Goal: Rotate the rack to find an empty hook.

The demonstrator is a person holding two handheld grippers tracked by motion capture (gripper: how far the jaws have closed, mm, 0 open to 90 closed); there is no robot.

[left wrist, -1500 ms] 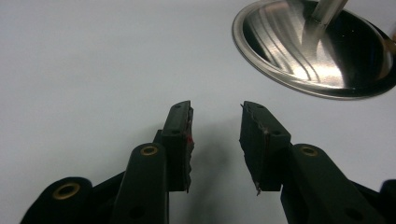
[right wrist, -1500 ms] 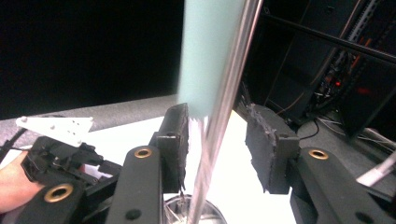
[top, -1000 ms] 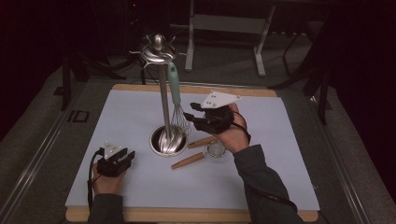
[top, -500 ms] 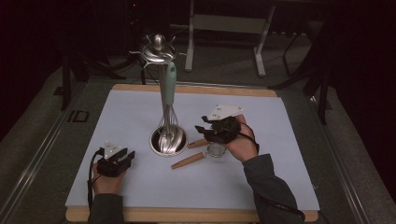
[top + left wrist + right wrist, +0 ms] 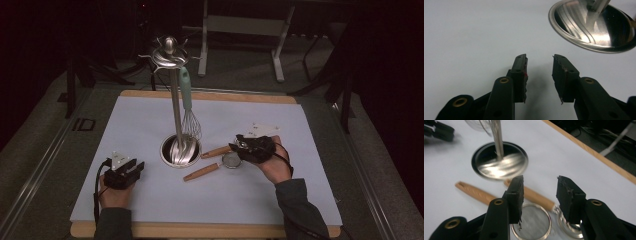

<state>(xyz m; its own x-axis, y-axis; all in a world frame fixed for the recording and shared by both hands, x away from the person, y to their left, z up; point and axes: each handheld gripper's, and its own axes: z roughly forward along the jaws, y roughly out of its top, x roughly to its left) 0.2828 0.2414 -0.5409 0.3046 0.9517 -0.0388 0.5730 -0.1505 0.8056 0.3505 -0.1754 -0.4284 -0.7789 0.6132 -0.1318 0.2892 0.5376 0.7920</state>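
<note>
Strainer, lying flat, wooden handle toward stand base

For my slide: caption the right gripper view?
Open right gripper poised above two wooden-handled utensils beside steel stand base.

A steel utensil stand rises from a round base near the middle of the surface. A whisk with a pale green handle hangs from its top, toward the far edge.
</note>
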